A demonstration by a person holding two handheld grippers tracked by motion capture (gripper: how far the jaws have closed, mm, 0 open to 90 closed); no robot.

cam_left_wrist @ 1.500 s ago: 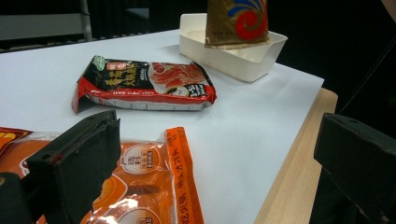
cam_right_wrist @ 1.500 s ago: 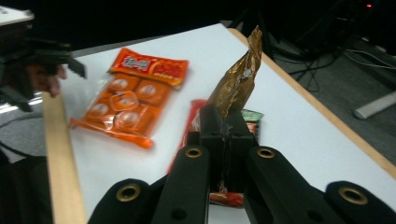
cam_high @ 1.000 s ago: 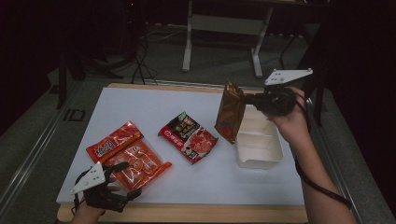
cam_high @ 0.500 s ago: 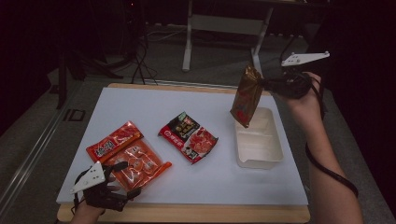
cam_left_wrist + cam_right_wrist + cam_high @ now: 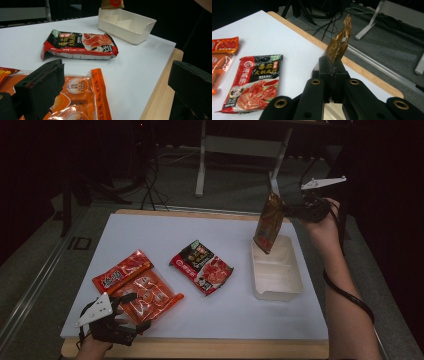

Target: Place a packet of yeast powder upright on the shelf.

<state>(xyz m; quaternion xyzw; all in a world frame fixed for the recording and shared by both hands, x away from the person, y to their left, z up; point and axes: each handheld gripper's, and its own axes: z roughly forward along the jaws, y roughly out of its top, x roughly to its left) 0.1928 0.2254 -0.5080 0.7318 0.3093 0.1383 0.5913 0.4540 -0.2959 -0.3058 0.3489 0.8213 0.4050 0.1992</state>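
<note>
My right gripper is shut on the top edge of a golden-brown packet, which hangs upright over the far end of the white divided box. In the right gripper view the jaws pinch the crumpled foil of the golden-brown packet. My left gripper rests at the table's near left corner, open, its jaws spread wide over the corner of an orange packet. A red-and-black packet lies flat mid-table.
A second, smaller orange packet lies beside the big one. The white board has bare room at its far left. The wooden table edge runs just right of my left gripper. Stands and cables sit on the floor beyond.
My right gripper has carried the golden-brown packet to the right and farther back, from beside the box to above its far end. The left gripper has stayed put.
</note>
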